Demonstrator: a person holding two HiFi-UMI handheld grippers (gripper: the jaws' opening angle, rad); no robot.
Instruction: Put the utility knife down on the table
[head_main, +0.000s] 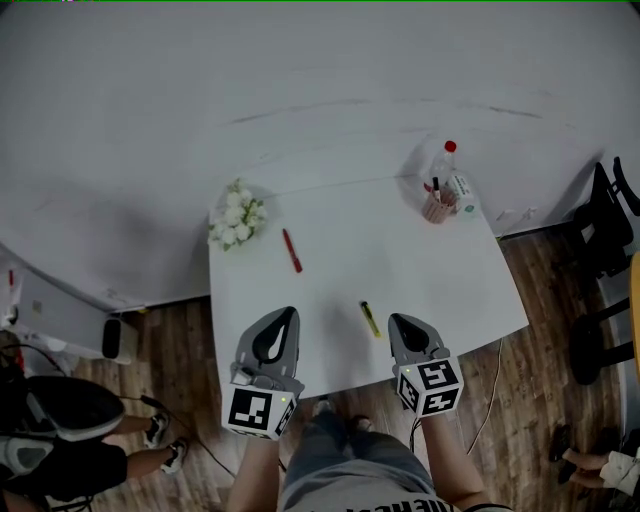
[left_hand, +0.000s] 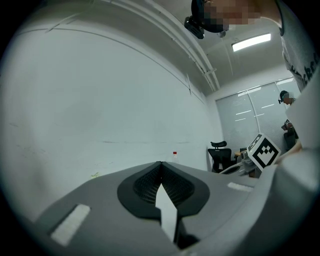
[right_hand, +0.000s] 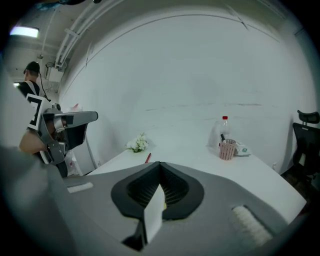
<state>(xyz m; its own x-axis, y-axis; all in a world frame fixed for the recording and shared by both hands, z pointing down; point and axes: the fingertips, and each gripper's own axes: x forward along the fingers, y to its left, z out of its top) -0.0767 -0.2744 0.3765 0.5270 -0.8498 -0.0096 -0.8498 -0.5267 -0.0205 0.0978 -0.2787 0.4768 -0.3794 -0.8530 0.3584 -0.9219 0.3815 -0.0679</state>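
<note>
White table (head_main: 440, 280) against a plain white wall, wood floor around it. The person stands at the near edge with both grippers low over it.

The left gripper (head_main: 289, 314) has its jaws pressed together at the tips with nothing between them, as its own view confirms (left_hand: 160, 165). The right gripper (head_main: 397, 321) is also clenched and empty, pads meeting (right_hand: 159, 165).

The yellow utility knife (head_main: 370, 318) lies flat on the table between the two grippers. It is just beside the right gripper's tip on its inner side, apart from it, and farther from the left one.

Ahead of the left gripper is a red pen (head_main: 291, 250), and beyond that a white flower bunch (head_main: 237, 217). Well ahead of the right gripper, at the far edge, are a pink pen cup (head_main: 437, 206) and a red-capped bottle (head_main: 447, 158).

Step judgement: the put-down looks done, since the knife rests on the table and neither gripper holds it. The next move likely calls for nothing more than backing the right gripper off without nudging the knife.
</note>
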